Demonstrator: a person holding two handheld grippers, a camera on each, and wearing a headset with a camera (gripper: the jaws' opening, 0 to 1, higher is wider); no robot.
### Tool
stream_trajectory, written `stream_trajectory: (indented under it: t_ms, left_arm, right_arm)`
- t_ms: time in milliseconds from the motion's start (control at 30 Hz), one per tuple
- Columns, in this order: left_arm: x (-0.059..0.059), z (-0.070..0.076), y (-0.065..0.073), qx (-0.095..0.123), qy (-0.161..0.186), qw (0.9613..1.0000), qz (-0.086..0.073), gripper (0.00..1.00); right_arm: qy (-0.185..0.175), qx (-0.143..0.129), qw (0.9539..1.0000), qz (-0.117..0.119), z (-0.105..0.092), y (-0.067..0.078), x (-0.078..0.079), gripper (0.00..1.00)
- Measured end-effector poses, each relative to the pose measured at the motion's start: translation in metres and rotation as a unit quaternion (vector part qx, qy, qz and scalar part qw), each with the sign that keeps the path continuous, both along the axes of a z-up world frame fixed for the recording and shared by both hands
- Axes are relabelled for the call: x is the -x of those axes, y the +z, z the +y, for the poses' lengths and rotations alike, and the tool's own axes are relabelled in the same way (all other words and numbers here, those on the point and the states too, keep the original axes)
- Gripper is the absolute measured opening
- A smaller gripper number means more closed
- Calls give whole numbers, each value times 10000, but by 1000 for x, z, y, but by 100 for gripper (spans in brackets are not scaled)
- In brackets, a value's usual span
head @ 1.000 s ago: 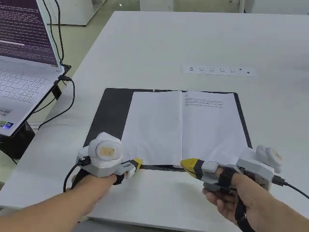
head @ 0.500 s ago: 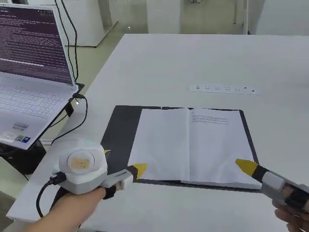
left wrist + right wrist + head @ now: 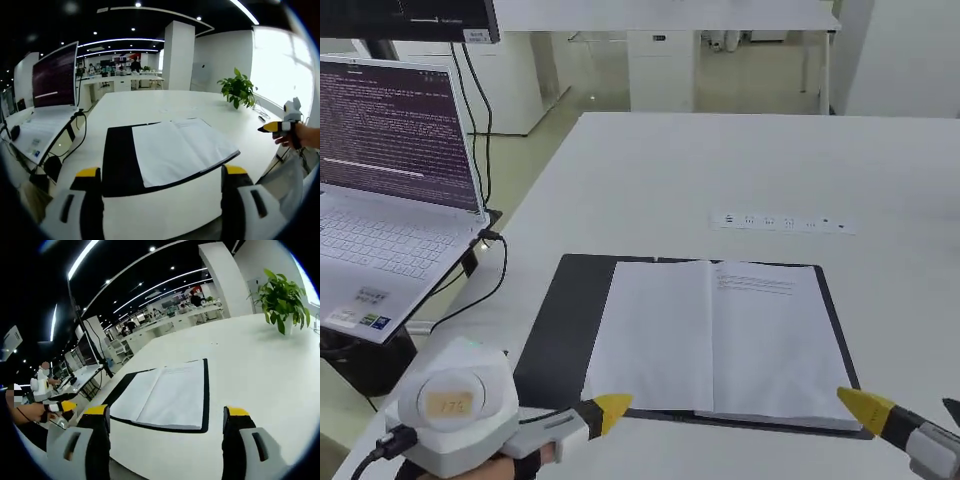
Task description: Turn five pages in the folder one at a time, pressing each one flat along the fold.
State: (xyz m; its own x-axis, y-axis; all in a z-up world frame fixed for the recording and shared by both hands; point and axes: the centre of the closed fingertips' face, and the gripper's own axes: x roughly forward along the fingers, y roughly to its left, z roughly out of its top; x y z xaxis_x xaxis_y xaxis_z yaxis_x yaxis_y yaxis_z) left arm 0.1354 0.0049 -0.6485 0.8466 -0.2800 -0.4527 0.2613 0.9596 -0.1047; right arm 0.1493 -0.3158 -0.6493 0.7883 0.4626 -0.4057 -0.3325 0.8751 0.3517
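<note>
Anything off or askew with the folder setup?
Nothing stands out. The folder lies open on the table, pages flat and uncreased. The left gripper and right gripper are open, clear of it.

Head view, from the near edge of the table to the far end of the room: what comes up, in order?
Left gripper and right gripper, level at the near edge → open folder → power strip → white cabinet beyond the table. The laptop is left out, since it overlaps several of these in depth.
</note>
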Motion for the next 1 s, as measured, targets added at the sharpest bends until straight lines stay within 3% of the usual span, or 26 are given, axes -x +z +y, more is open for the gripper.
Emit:
stream_trajectory:
  t_ms: [100, 300, 533, 633, 1000]
  left_arm:
    - [4, -1, -1, 7, 21, 10000, 21, 99]
    - [9, -3, -2, -15, 21, 10000, 72, 99]
    - [3, -13, -6, -132, -106, 9998, 102, 99]
    - [-4, -21, -9, -176, -184, 9996, 110, 99]
    - [-33, -80, -24, -231, -740, 9968, 180, 95]
  right_arm:
    - [155, 105, 9998, -11, 3, -3, 3, 99]
    - [410, 238, 9988, -94, 8, -5, 7, 100]
    - [427, 61, 9990, -117, 8, -4, 7, 100]
    - [383, -1, 9992, -113, 4, -5, 8, 100]
    - [115, -116, 9998, -93, -19, -10, 11, 99]
